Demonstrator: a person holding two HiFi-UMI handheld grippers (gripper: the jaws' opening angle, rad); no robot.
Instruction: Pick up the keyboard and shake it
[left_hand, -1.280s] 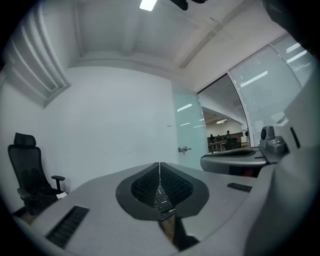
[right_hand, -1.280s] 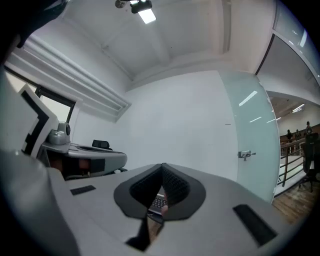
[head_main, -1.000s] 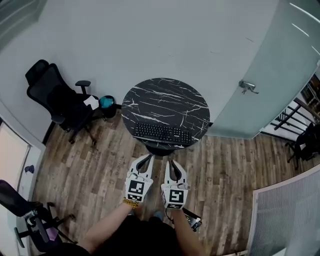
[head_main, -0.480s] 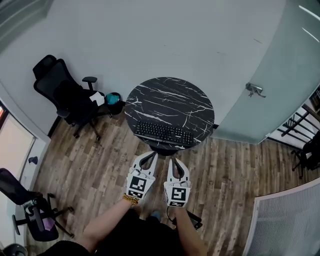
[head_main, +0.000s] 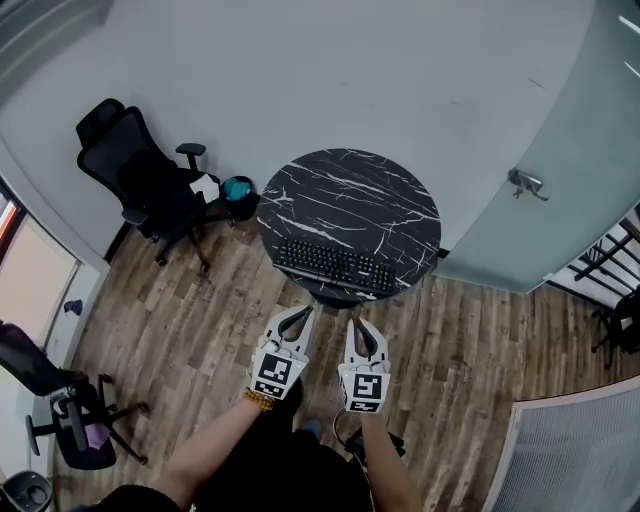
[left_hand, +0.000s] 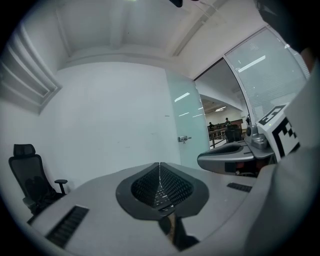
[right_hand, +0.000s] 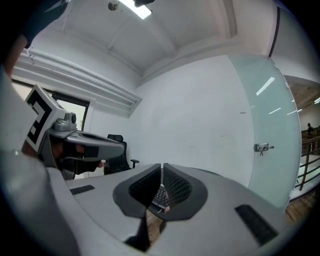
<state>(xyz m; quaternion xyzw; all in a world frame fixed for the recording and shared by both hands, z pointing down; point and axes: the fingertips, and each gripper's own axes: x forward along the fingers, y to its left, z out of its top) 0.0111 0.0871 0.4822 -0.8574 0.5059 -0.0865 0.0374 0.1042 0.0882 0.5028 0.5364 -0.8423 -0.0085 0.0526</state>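
The left tool (head_main: 297, 317) and right tool (head_main: 357, 326) are closed and empty. Open both, then grab the keyboard (head_main: 335, 267) by its ends at the counter's (head_main: 350, 190) near edge.

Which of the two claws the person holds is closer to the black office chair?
Left. The left gripper is nearer the chair, which stands off to its left by the wall; the right gripper is beside it, on the side away from the chair.
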